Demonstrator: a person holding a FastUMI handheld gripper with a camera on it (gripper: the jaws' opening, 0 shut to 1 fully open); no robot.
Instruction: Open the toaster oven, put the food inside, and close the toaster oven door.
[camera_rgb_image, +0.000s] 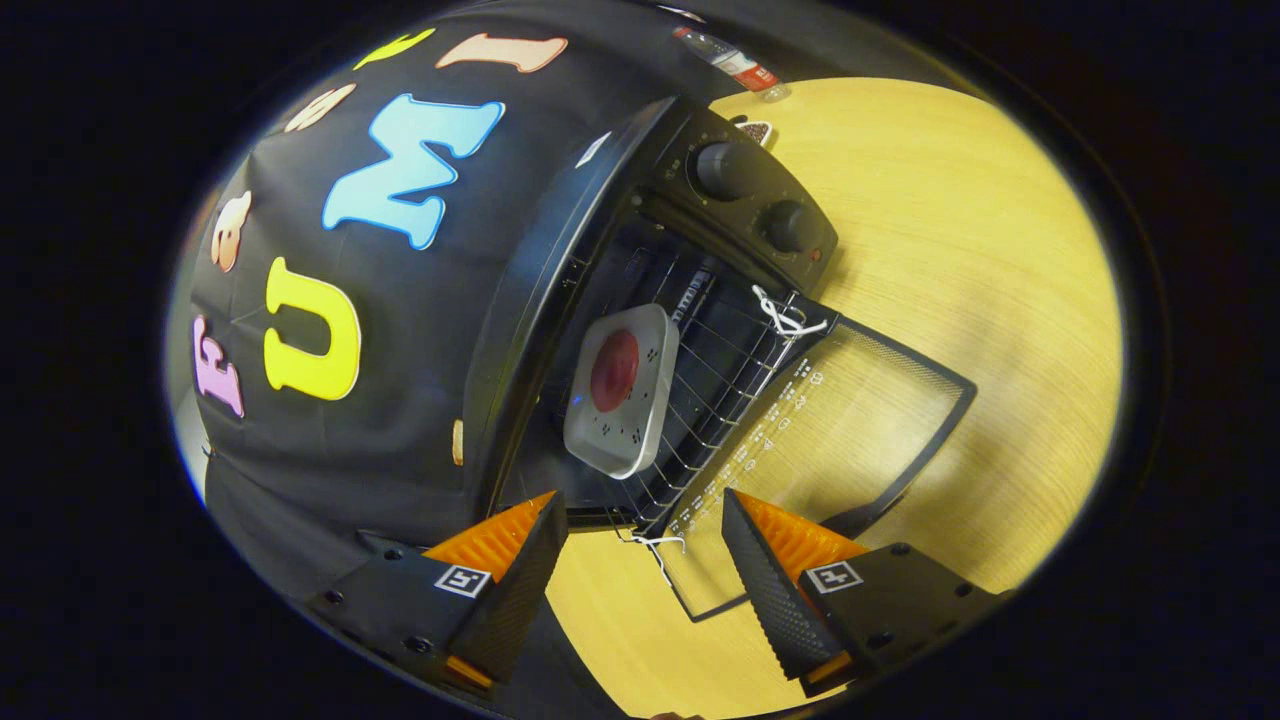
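Toaster oven (600, 300) (door (850, 420) down) holds a plate (620, 390) of food (614, 370); tool (640, 535) apart, empty.

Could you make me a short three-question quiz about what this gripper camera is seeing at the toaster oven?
1. True or false: the glass door of the black toaster oven hangs open.
2. Where is the white square plate with the round red food?
A. on the wooden table
B. on the wire rack inside the oven
C. between the fingers
3. Fill in: the gripper is ____, holding nothing.

Key: 1 true; 2 B; 3 open, its fingers apart just in front of the oven's opening, with the door's edge below them.
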